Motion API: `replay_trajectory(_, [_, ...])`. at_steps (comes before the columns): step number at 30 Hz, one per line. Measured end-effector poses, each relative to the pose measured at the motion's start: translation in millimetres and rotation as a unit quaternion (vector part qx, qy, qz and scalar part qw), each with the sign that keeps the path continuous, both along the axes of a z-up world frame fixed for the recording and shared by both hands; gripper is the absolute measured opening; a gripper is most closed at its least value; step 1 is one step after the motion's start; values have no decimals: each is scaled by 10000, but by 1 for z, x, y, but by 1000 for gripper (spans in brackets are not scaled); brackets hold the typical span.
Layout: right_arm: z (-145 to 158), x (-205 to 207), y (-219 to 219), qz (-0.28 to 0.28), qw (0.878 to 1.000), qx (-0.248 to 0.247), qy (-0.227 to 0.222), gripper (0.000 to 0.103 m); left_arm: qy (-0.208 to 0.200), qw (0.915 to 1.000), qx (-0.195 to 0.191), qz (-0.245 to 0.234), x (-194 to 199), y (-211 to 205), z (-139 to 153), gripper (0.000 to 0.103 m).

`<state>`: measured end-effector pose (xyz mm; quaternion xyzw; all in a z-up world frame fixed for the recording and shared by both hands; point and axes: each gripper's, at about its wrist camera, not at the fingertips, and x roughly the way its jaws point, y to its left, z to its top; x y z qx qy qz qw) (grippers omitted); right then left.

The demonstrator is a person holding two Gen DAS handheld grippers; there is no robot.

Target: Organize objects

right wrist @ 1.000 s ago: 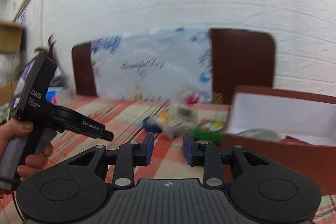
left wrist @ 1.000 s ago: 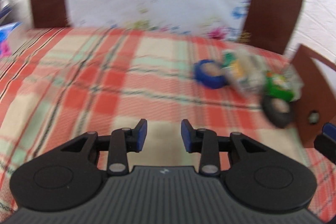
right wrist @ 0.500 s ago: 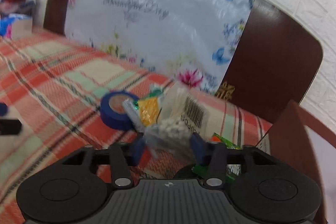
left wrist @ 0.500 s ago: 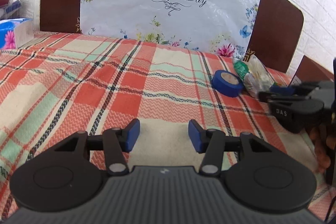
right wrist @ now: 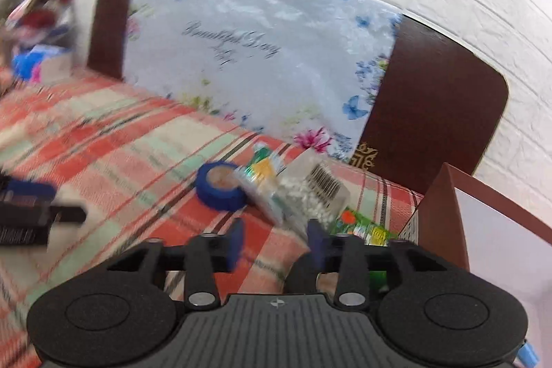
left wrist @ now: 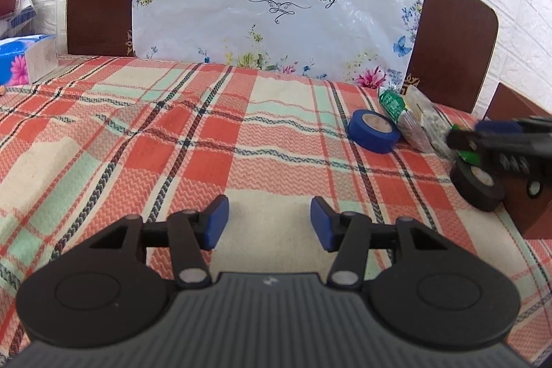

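Left tongs (left wrist: 269,221) spread wide, nothing between them, low over the plaid tabletop (left wrist: 172,140). Right tongs (right wrist: 274,244) also parted and empty, just in front of the bag of cotton swabs (right wrist: 310,195). Blue tape roll (left wrist: 374,130) lies left of the bag, touching it; black tape roll (left wrist: 477,185) sits beside the brown box (left wrist: 524,209). Right view blurred.

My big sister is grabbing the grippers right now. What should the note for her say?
Left gripper: open, empty, over bare tablecloth.
Right gripper: open, empty, near the item pile.
Blue tape roll, cotton swab bag, green packet and black tape roll lie clustered on the cloth beside the brown box.
Done: nothing visibly packed.
Left: probably move all four into the box.
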<state>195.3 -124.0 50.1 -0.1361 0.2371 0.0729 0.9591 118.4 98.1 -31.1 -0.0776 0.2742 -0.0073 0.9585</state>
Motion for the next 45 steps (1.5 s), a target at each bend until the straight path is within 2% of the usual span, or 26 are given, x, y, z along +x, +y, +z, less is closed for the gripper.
replay_trajectory(1, [2,8,0,-31,10000,80,12,43,-14,10000,-40,1,0,1,0,57])
replay_trajectory(3, [1,19,9,27,10000,-83,-45,43,-34,10000,-94,1,1,2,0,58])
replay_trajectory(5, [-5,20,25,251,9979,-552,-239,39,-54,9999,-146,-24,1,4,0,61])
replay_trajectory(8, [-16,22,49,651,9865,-1388,-580,36,-78,9996,-264,-44,2,6,-1,62])
replay_trajectory(10, [-22,30,60,821,9781,-1809,-627,25,-89,9993,-363,-47,2,9,-1,62])
replay_trajectory(11, [-27,37,63,846,9740,-2027,-559,10,-94,9991,-402,-48,2,10,-1,62])
replay_trajectory(12, [-32,44,65,809,9706,-2225,-429,1,-98,9990,-433,-50,2,11,-1,62])
replay_trajectory(14, [-37,49,60,683,9713,-2258,-302,0,-105,9988,-475,-54,2,12,-1,63])
replay_trajectory(16, [-30,39,53,624,9777,-1981,-320,0,-106,9987,-503,-63,3,13,-1,63])
replay_trajectory(18, [-14,15,47,675,9860,-1491,-333,0,-105,9987,-500,-67,3,12,-1,63])
replay_trajectory(21, [16,-30,32,822,9961,-286,-170,0,-95,9989,-462,-73,2,11,-1,64])
replay_trajectory(23, [33,-64,15,831,9941,689,-82,0,-73,9990,-427,-87,3,10,-1,65])
replay_trajectory(24, [37,-80,9,745,9919,1027,-100,0,-52,9991,-402,-98,3,9,-1,65])
replay_trajectory(25, [37,-93,2,592,9915,1150,-148,0,-22,9993,-359,-116,4,8,-1,67])
replay_trajectory(26, [33,-105,-3,407,9934,1052,-221,0,22,9995,-290,-138,5,6,0,68])
replay_trajectory(28, [14,-126,-7,69,9989,356,-295,9,162,9996,-60,-207,8,-1,4,70])
replay_trajectory(29, [3,-132,-12,-89,9998,88,-169,15,243,9994,43,-258,8,-5,6,70])
replay_trajectory(30, [-5,-138,-21,-231,9997,41,1,17,321,9990,64,-318,7,-8,8,70])
replay_trajectory(32, [-13,-148,-41,-451,9978,378,304,18,442,9980,-216,-398,4,-8,13,70])
replay_trajectory(34, [-15,-155,-54,-535,9957,644,400,23,540,9957,-621,-421,1,-6,18,70])
replay_trajectory(35, [-15,-156,-54,-521,9954,707,391,30,594,9944,-759,-439,0,-7,21,70])
replay_trajectory(36, [-15,-155,-52,-472,9951,779,379,34,627,9934,-849,-457,-1,-9,25,70])
replay_trajectory(40, [-6,-132,-39,21,9939,1070,277,38,432,9927,-984,-553,-14,-15,43,70])
replay_trajectory(43, [-5,-112,-17,470,9934,1032,197,52,556,9914,-982,-668,-12,-21,47,70])
replay_trajectory(45, [-12,-99,1,872,9915,897,359,67,738,9886,-984,-872,-8,-24,40,70])
